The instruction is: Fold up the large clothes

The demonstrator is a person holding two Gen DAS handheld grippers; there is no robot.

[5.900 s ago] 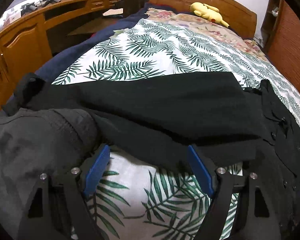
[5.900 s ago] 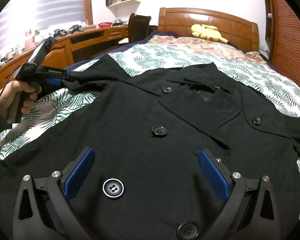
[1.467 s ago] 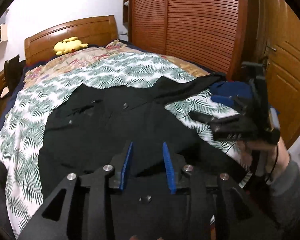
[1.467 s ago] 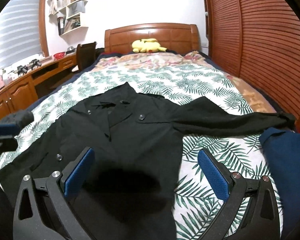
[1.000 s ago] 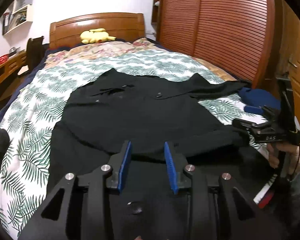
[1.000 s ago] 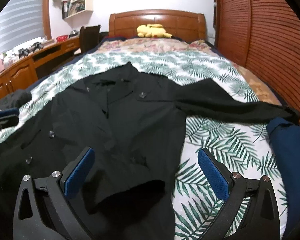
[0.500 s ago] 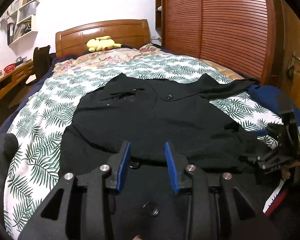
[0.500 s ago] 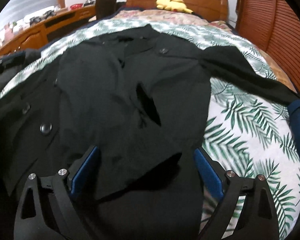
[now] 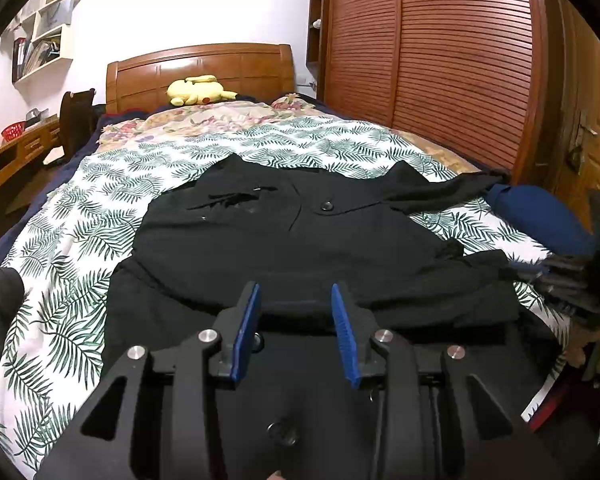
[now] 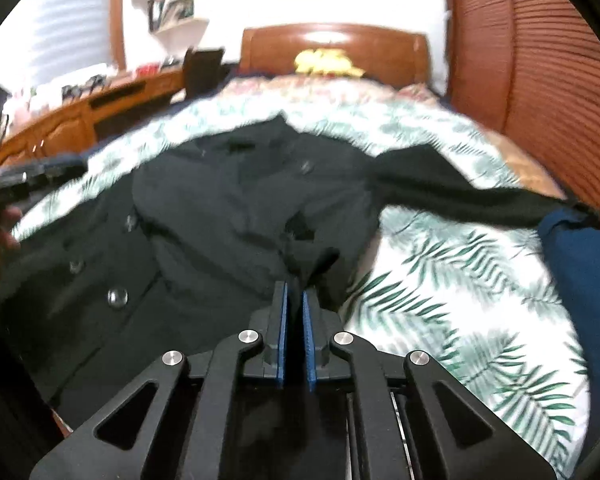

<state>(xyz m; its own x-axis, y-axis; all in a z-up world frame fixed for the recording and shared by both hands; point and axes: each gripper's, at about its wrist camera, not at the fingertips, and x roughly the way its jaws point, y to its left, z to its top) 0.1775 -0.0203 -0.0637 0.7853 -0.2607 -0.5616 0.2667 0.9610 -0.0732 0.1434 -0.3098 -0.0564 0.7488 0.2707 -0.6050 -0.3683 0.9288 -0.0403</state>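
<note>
A large black buttoned coat [image 9: 284,236] lies spread on the leaf-print bed cover, collar toward the headboard, one sleeve [image 9: 444,190] stretched to the right. It also shows in the right wrist view [image 10: 228,216]. My left gripper [image 9: 295,320] sits at the coat's near hem with jaws partly closed around a fold of black cloth. My right gripper [image 10: 295,316] is shut on the coat's lower right edge. The right gripper also shows in the left wrist view [image 9: 572,280], at the coat's right corner.
The bed cover [image 9: 80,216] runs to a wooden headboard [image 9: 204,68] with a yellow plush toy [image 9: 198,89]. A dark blue garment [image 9: 540,216] lies at the right bed edge. A slatted wardrobe [image 9: 440,60] stands right, a wooden desk [image 10: 80,116] left.
My right gripper has closed from wide open onto the coat's lower right edge. The right view has swung and blurred. My left gripper has barely moved.
</note>
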